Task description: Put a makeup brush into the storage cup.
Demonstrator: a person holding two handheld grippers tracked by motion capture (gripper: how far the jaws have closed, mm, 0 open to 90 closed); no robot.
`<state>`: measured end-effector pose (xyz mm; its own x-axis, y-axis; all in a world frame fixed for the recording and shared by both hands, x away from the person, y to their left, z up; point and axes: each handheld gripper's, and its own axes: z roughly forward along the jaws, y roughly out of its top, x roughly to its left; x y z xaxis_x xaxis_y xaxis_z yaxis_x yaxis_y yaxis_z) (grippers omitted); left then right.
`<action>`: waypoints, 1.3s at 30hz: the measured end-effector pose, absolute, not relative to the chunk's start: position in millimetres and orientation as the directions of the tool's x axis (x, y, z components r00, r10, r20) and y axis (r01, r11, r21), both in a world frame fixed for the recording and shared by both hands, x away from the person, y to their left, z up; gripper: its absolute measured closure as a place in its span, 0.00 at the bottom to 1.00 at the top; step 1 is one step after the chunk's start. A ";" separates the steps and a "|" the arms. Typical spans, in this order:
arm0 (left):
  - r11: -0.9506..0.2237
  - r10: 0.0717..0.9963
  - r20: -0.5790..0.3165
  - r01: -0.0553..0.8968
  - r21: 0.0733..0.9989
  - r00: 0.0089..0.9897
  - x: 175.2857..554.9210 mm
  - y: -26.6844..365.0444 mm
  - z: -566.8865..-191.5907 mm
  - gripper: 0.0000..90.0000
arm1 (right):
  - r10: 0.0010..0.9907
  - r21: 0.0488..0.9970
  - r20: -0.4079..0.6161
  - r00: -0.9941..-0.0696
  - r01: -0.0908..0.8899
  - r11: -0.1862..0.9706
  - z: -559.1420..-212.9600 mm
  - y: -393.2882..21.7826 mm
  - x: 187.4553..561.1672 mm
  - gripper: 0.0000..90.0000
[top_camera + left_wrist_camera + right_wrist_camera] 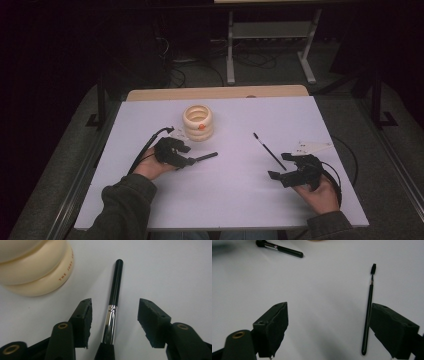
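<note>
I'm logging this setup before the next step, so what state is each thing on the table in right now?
Left gripper: open, jaws astride the thick brush, pads clear of it.
Right gripper: open, holding nothing.
Thick brush: lying flat, not gripped.
Thin brush: lying flat beside the right gripper's jaw.
Ringed cream holder: upright, something orange inside.

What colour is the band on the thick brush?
Shiny silver, on the black brush; left gripper view shows it best.

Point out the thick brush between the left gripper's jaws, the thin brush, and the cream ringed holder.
thick brush [110, 322], left gripper view, on its silver ferrule.
thin brush [368, 307], right gripper view, on its black handle.
cream ringed holder [198, 122], high view, on its side wall.
</note>
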<state>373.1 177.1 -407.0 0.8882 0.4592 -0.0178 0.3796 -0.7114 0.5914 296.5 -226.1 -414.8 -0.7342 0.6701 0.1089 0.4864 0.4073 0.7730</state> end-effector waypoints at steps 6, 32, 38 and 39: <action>-0.743 0.440 -0.028 0.381 0.550 0.898 382.2 165.3 -418.3 0.59 | 0.666 0.777 0.112 -0.737 0.483 0.404 -413.6 -225.8 296.3 0.17; -0.823 0.389 0.033 0.331 0.462 0.921 380.3 148.2 -425.3 0.88 | 0.647 0.766 0.101 -0.756 0.474 0.435 -413.2 -216.8 297.2 0.17; -0.818 0.393 0.026 0.337 0.467 0.919 378.1 152.8 -418.2 0.88 | 0.635 0.761 0.094 -0.767 0.466 0.450 -409.5 -213.0 297.2 0.17; -0.818 0.391 0.025 0.335 0.467 0.920 377.7 153.9 -416.1 0.88 | 0.633 0.762 0.092 -0.769 0.464 0.452 -408.3 -211.4 296.9 0.17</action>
<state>377.7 153.9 -416.1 0.9200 0.3911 0.0247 0.3353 -0.8181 0.4671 296.9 -211.4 -408.3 -0.7687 0.6329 0.0924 0.4639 0.4522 0.7618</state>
